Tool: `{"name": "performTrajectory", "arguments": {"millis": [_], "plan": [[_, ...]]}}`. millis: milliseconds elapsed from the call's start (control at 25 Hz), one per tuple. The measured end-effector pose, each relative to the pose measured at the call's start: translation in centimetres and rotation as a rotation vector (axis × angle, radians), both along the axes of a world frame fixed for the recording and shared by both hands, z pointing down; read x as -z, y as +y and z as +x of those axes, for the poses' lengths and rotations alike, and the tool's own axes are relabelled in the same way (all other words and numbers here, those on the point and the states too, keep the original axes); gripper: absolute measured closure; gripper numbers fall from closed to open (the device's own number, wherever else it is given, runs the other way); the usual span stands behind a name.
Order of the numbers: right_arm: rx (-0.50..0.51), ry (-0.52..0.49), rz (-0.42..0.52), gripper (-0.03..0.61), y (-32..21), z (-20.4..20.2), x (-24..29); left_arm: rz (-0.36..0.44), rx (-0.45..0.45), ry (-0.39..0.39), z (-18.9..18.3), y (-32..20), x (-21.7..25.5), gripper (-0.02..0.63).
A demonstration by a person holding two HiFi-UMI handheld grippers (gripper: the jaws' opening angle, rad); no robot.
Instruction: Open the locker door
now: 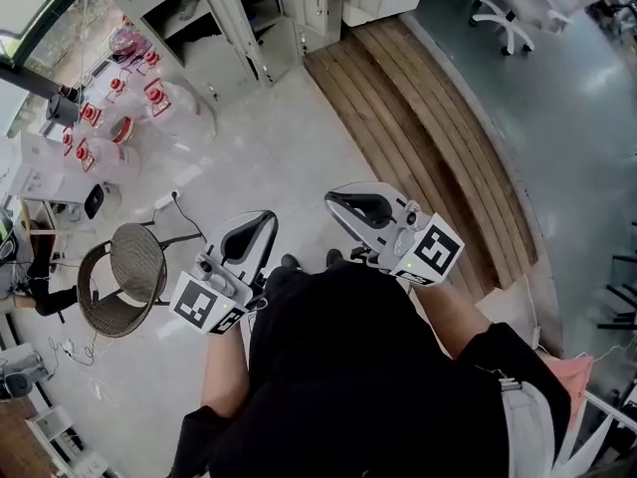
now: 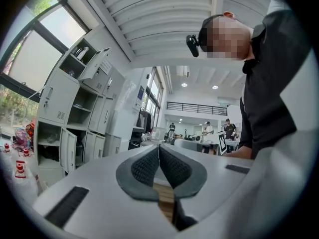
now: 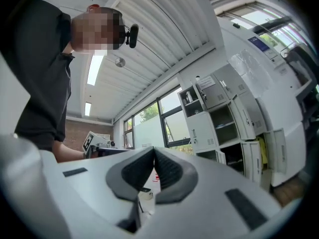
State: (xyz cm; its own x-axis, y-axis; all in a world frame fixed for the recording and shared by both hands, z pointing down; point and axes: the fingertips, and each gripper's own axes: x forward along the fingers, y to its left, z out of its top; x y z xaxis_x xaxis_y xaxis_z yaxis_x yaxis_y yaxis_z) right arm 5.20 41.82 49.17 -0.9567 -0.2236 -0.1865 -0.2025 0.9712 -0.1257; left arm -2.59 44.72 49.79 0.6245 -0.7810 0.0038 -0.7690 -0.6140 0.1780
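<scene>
Locker door (image 1: 237, 30) open | pale stone floor (image 1: 289, 157) | wooden plank strip (image 1: 428, 127) alongside

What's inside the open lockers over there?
Mostly bare shelves in the lockers; a small pale item sits in a top compartment, and something yellow shows in another. Closed doors hide the rest.
</scene>
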Motion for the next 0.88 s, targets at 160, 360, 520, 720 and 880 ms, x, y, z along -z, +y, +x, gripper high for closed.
{"name": "performTrajectory", "arguments": {"millis": [160,360,520,720,880], "plan": [[0.041,-0.026,-0.051,0.568,0.2,0.8,-0.7,-0.019,-0.018,0.001,1.6,0.0,-0.4,0.597],[0.072,0.008,-0.064,0.568,0.1,0.3,-1.7,-0.049,-0.028,-0.005,1.9,-0.3,-0.8,0.597],[0.085,0.020,-0.085,0.567,-1.0,-0.2,-2.2,-0.058,-0.021,0.001,1.4,-1.6,-0.8,0.597],[0.090,0.047,-0.094,0.568,-2.3,-1.2,-3.1,-0.064,-0.042,0.019,0.8,-3.4,-1.7,0.597],[0.067,0.059,-0.091,0.567,-4.4,-1.6,-3.2,-0.064,-0.073,0.050,0.5,-6.3,-2.4,0.597]]}}
